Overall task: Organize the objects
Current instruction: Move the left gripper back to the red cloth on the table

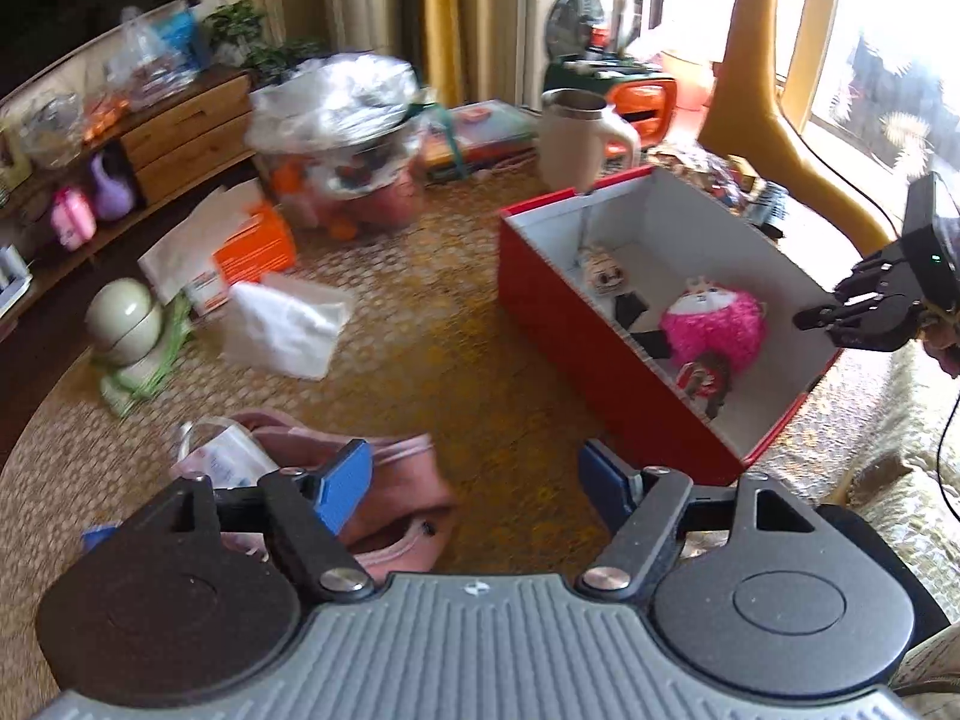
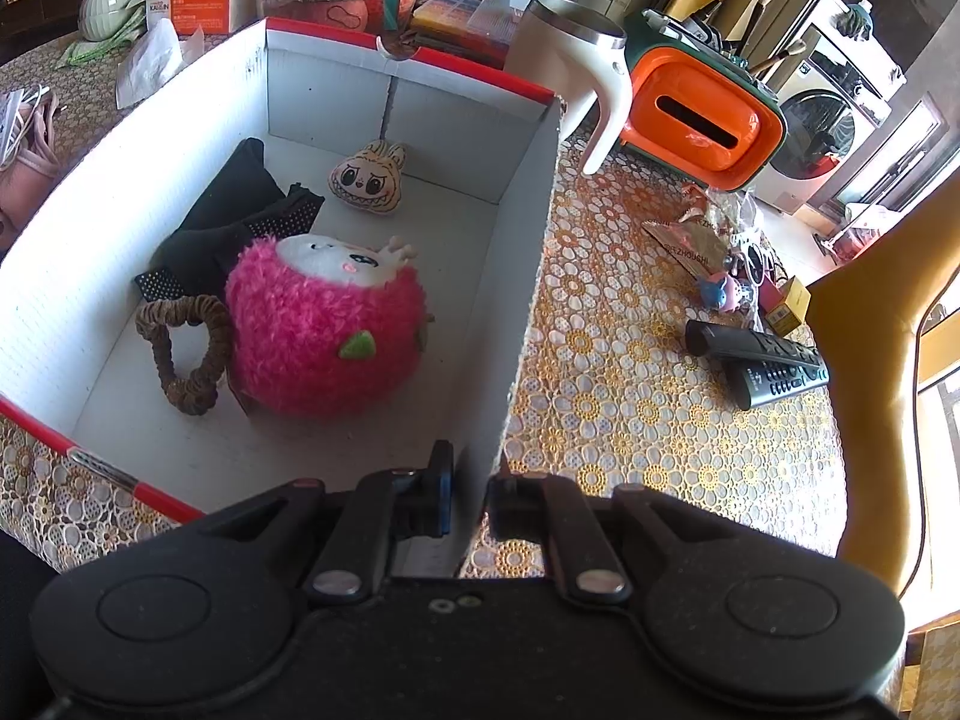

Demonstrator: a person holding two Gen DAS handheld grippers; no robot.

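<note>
A red cardboard box (image 1: 600,360) with a white inside stands on the patterned table. In it lie a pink fluffy plush (image 2: 324,330), a small tan plush face (image 2: 366,180), a black cloth (image 2: 234,210) and a brown scrunchie (image 2: 186,354). My right gripper (image 2: 471,501) is shut on the box's right wall (image 2: 522,240), one pad inside and one outside. In the left wrist view the right gripper (image 1: 807,319) shows at the box's far corner. My left gripper (image 1: 474,483) hangs open above the table with nothing between its blue pads. A pink pouch (image 1: 396,498) lies under its left finger.
A crumpled tissue (image 1: 282,324), an orange carton (image 1: 252,246), a round green-white holder (image 1: 123,318) and a bagged bowl (image 1: 342,138) sit left of the box. A cream mug (image 2: 564,48), an orange container (image 2: 696,120), two remotes (image 2: 762,360) and small clutter lie to its right.
</note>
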